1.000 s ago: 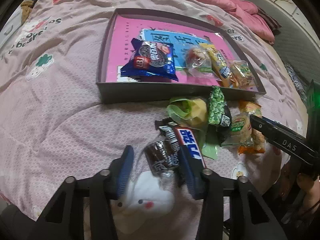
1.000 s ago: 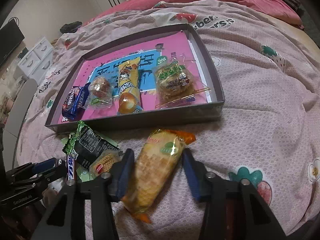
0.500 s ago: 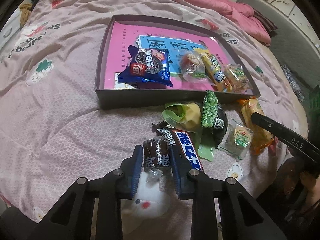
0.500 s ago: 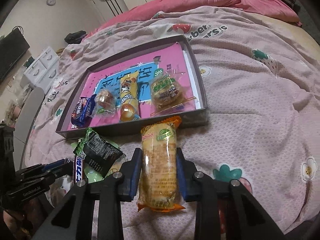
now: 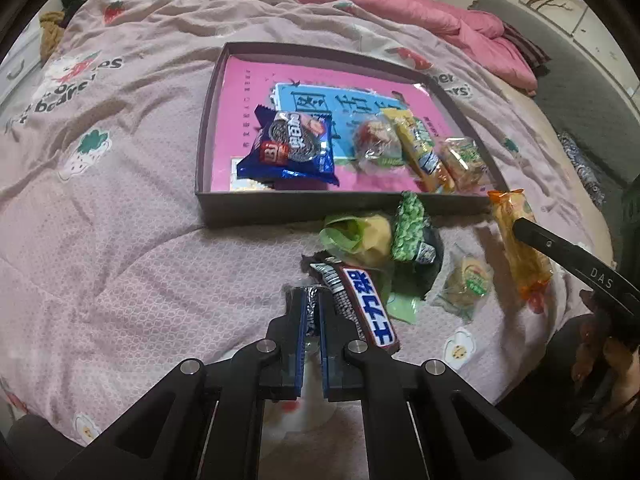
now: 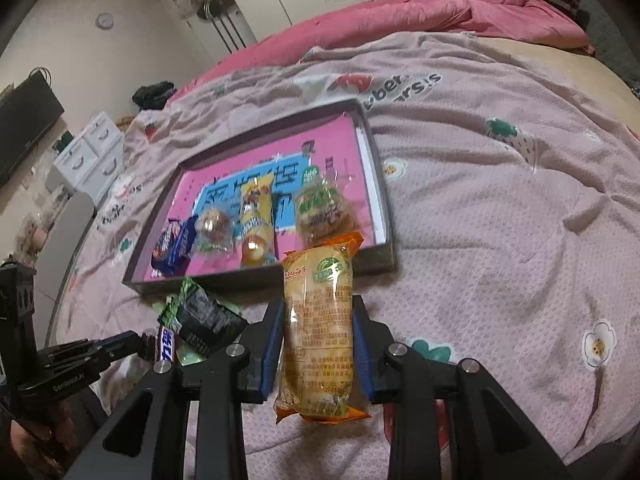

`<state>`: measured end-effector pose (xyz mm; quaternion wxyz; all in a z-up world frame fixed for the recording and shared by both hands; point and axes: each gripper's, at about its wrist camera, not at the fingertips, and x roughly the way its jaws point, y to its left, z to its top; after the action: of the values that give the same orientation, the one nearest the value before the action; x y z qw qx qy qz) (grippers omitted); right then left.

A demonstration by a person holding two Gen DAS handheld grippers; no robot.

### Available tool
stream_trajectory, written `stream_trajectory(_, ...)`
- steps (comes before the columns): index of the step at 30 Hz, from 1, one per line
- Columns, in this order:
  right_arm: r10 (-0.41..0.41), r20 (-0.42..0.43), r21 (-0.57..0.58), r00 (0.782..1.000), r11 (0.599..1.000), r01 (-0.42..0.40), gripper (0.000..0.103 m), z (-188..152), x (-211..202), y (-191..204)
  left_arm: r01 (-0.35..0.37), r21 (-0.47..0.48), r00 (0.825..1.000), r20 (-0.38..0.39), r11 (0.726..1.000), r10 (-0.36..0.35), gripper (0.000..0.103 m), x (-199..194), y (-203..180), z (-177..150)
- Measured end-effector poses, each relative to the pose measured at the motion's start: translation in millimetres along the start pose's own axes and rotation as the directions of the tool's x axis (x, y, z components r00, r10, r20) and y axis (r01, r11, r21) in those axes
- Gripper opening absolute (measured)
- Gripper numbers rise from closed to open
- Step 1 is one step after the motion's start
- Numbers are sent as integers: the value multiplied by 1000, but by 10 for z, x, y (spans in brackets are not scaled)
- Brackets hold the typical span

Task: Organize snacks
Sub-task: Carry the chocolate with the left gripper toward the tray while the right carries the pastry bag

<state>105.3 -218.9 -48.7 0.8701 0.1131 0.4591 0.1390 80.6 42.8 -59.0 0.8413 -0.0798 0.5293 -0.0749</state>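
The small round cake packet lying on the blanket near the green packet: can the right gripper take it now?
Probably not yet. The right gripper is shut on the yellow bread packet, so its jaws are full. The small round cake packet itself lies uncovered on the blanket; after dropping the bread into the tray, the way looks free.

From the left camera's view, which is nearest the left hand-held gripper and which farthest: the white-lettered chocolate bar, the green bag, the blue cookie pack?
1. Chocolate bar, just right of the left hand-held gripper.
2. Green bag, farther, to the right, outside the tray.
3. Cookie pack, farthest, inside the tray.
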Motion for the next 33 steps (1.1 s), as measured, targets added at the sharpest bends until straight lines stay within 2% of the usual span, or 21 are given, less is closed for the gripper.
stream_trajectory(3,7,-9,6,1000,1000,-7,32,-19,24,-1,3,2,1000,-9,1000,-3,7,29,-5,3)
stream_trajectory(5,8,-5,4,1000,1000,-8,32,-16,15,-5,3,-3,1000,-18,1000,-3,22,63,7,-9)
stream_trajectory(6,11,-1,5,1000,1000,-11,32,-13,10,-3,11,-7,999,-32,1000,-11,34,95,13,-17)
stream_trajectory(7,13,0,6,1000,1000,-13,32,-11,7,-4,15,-13,999,-49,1000,-16,43,132,22,-33)
stream_trajectory(15,26,1,7,1000,1000,-26,32,-5,18,11,33,-18,997,-66,999,-34,43,251,25,-66)
stream_trajectory(19,32,5,6,999,999,-32,32,-3,15,19,62,-44,996,-56,997,-64,32,272,85,-58)
stream_trajectory(23,37,20,4,999,999,-37,32,6,-23,22,101,-88,993,-56,991,-106,31,248,179,-54)
stream_trajectory(26,43,33,5,999,999,-43,32,20,-48,25,87,-69,995,-50,994,-91,29,196,153,-43)
stream_trajectory(33,69,86,-15,994,998,-68,32,59,-152,74,58,-36,998,24,998,-57,27,-61,104,50)
